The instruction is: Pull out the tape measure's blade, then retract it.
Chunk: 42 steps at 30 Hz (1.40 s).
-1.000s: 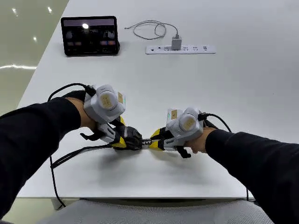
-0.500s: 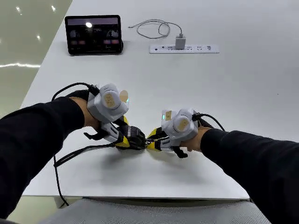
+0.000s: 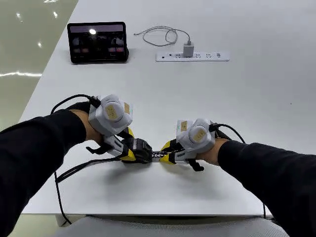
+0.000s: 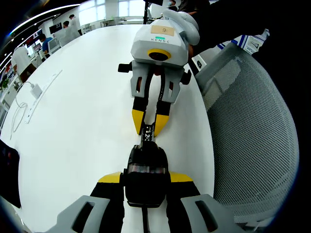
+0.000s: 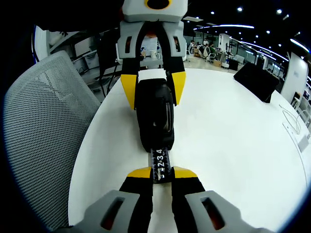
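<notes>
A black tape measure (image 3: 141, 150) lies on the white table (image 3: 222, 103) near its front edge. My left gripper (image 3: 132, 148) is shut on its case (image 4: 145, 174), yellow fingers on either side. A short length of blade (image 5: 159, 161), printed with small numbers, sticks out of the case (image 5: 155, 114) toward the right. My right gripper (image 5: 162, 173) is shut on the blade's end, and in the head view that right gripper (image 3: 166, 156) sits just right of the case. The right gripper (image 4: 151, 121) faces me in the left gripper view, pinching the blade (image 4: 147, 138).
A dark tablet (image 3: 97, 42) stands at the back left. A white power strip (image 3: 192, 57) with a charger and a coiled cable (image 3: 163, 33) lies at the back middle. A grey mesh chair (image 4: 252, 126) is beyond the table's front edge. A black cable (image 3: 74, 168) trails from the left gripper.
Half a second ago the two grippers were almost touching; now the right gripper has drawn away to the right and a short stretch of blade shows between it and the case.
</notes>
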Each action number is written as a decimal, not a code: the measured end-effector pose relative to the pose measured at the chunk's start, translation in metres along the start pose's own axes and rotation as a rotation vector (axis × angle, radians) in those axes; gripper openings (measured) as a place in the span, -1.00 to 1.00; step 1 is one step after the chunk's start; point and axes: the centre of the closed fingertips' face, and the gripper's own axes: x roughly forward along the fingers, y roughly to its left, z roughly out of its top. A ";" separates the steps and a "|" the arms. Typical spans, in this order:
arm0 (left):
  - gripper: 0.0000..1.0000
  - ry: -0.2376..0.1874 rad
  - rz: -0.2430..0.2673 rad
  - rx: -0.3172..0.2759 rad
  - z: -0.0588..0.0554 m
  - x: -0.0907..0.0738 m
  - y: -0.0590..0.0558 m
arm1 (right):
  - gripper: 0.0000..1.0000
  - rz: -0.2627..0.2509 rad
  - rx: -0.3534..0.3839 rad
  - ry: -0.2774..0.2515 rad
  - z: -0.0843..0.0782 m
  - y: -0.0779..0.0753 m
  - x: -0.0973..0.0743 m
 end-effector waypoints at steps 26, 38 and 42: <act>-0.43 -0.012 -0.002 0.010 0.000 0.001 0.001 | -0.83 -0.013 0.039 0.013 -0.015 0.000 -0.017; -0.42 -0.011 0.001 0.003 0.000 0.000 0.001 | -0.83 -0.021 0.044 0.023 -0.020 -0.001 -0.024; -0.42 -0.008 0.000 0.004 0.000 0.000 0.001 | -0.83 -0.024 0.038 0.025 -0.021 -0.002 -0.025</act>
